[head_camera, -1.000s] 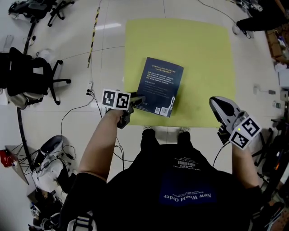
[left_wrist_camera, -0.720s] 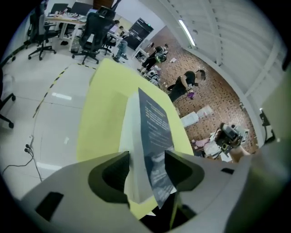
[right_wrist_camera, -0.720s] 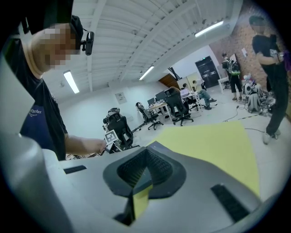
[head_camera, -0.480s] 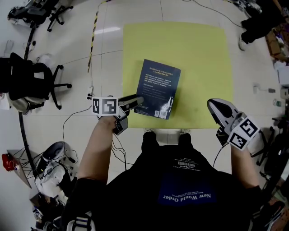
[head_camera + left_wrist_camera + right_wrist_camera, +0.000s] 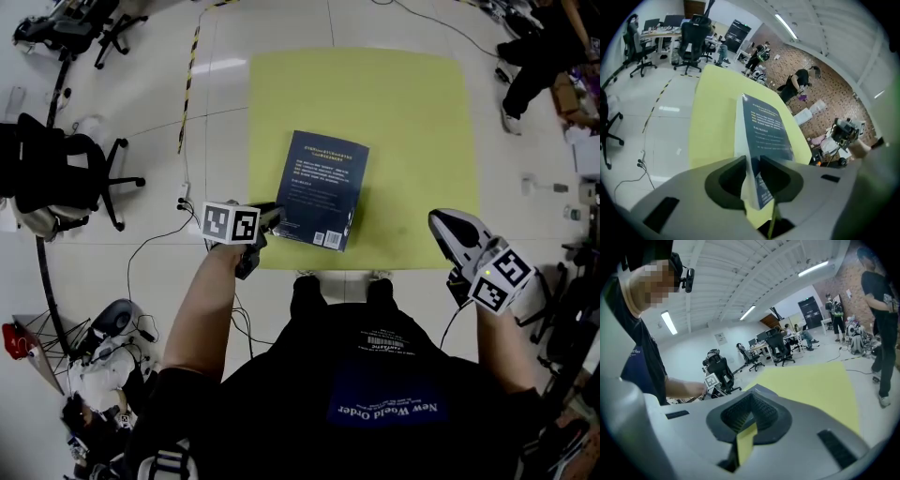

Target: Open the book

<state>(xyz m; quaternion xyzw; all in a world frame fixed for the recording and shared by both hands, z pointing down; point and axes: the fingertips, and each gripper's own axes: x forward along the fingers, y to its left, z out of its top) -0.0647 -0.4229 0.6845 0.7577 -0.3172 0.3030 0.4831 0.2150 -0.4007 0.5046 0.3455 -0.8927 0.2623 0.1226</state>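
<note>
On yellow mat [image 5: 712,117], book [image 5: 766,131] corner between closing left tongs [image 5: 752,160], hidden overhead

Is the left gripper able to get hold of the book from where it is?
Probably yes. The left gripper is right at the near left corner of the book; that corner sits between its jaws, which are closing on it. Nothing else on the yellow mat blocks it.

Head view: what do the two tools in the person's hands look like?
The left tool, its jaws closing with a corner of the book between them, and right tool are pale grey with dark pads; each carries a cube of black-and-white square markers. The person wears a dark short-sleeved T-shirt.
</note>
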